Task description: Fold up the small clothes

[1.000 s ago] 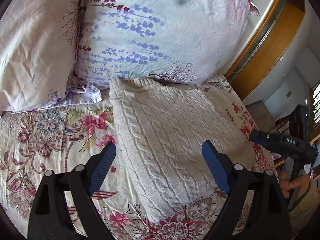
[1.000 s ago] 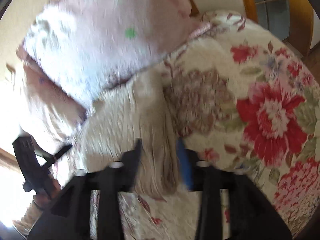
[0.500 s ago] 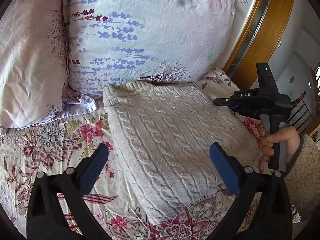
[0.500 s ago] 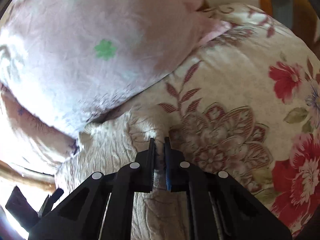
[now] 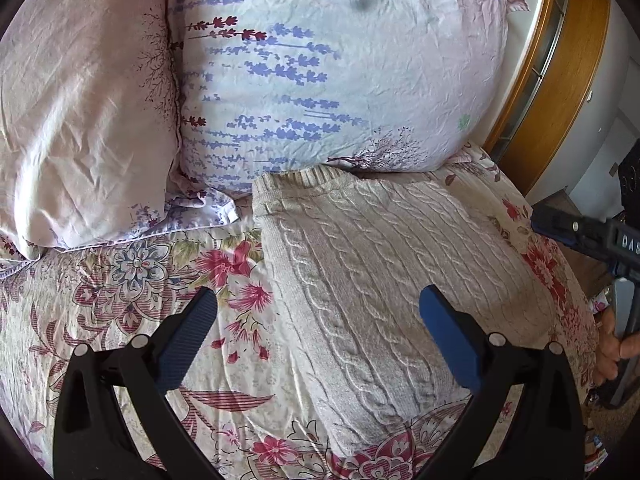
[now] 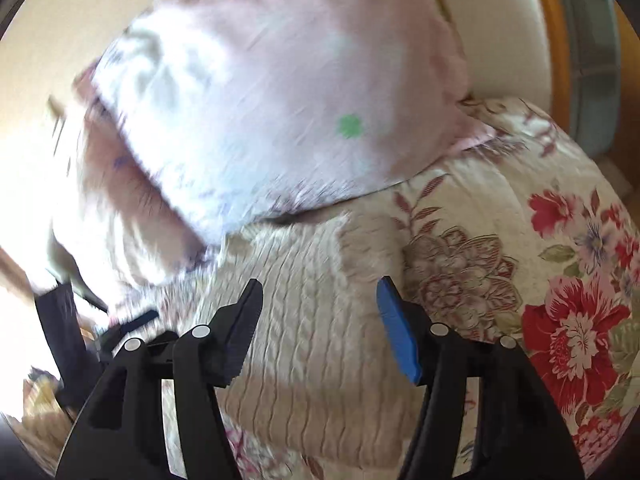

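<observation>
Lying folded into a compact cream rectangle, cable-knit sweater (image 5: 384,280) sits on the floral bedspread (image 5: 132,280), top edge tucked against the lavender-print pillow (image 5: 320,64). Left gripper (image 5: 316,320) hovers above it, jaws wide apart, nothing pinched. Right gripper (image 6: 320,312) over the right edge, jaws opening, nothing between them; probably releasing after a fold.

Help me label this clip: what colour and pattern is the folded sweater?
Cream-beige cable knit sweater, clearest in the left wrist view.
</observation>
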Demonstrator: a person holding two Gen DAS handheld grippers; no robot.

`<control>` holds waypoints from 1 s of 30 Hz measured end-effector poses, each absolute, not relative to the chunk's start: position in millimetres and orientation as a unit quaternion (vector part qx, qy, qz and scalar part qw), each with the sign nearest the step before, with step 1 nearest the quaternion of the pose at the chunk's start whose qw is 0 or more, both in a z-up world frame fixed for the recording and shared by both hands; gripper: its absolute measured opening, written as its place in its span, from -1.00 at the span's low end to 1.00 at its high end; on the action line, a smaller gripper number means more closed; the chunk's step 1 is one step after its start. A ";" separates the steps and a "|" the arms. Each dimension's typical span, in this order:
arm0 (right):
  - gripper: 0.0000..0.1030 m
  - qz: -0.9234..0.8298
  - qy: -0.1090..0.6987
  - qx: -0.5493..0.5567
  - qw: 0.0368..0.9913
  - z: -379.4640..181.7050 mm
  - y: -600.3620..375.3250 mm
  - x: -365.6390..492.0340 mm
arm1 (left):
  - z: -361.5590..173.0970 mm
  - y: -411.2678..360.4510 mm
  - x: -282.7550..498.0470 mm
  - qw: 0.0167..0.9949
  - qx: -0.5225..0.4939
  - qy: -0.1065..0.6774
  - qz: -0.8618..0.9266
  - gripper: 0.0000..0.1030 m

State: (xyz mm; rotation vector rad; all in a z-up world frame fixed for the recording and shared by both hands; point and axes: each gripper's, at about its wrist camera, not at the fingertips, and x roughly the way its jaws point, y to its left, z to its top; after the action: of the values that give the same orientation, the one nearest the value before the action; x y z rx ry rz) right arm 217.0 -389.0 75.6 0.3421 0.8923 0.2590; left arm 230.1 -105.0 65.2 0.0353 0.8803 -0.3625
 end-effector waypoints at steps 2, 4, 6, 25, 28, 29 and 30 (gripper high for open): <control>0.20 0.102 0.458 0.126 0.874 59.6 -377.5 221.2 | 63.8 -103.8 230.6 0.889 0.022 0.426 -0.165 0.96; 0.13 0.071 0.491 0.081 0.864 43.0 -364.9 222.7 | 62.8 -103.6 230.5 0.889 0.028 0.430 -0.157 0.96; 0.15 0.050 0.501 0.028 0.864 27.9 -355.2 219.7 | 61.7 -103.2 229.9 0.888 0.032 0.431 -0.154 0.96; 0.60 0.122 0.535 0.358 0.755 3.4 -445.5 260.8 | 33.3 -120.8 285.2 0.847 0.005 0.508 -0.157 0.96; 0.60 0.133 0.536 0.367 0.749 -1.2 -445.3 265.1 | 27.0 -123.1 293.8 0.834 -0.018 0.523 -0.176 0.96; 0.61 0.137 0.535 0.373 0.745 -3.2 -446.8 266.6 | 24.9 -122.9 296.3 0.829 -0.031 0.528 -0.183 0.96; 0.61 0.142 0.534 0.382 0.741 -4.6 -448.2 266.6 | 22.4 -122.6 299.0 0.823 -0.046 0.533 -0.190 0.96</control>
State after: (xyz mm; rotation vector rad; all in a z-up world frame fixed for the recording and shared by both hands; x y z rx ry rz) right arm 266.6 -448.2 -4.6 0.8373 1.1707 0.3122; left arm 299.0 -122.6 22.4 -0.0984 1.1340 -0.4048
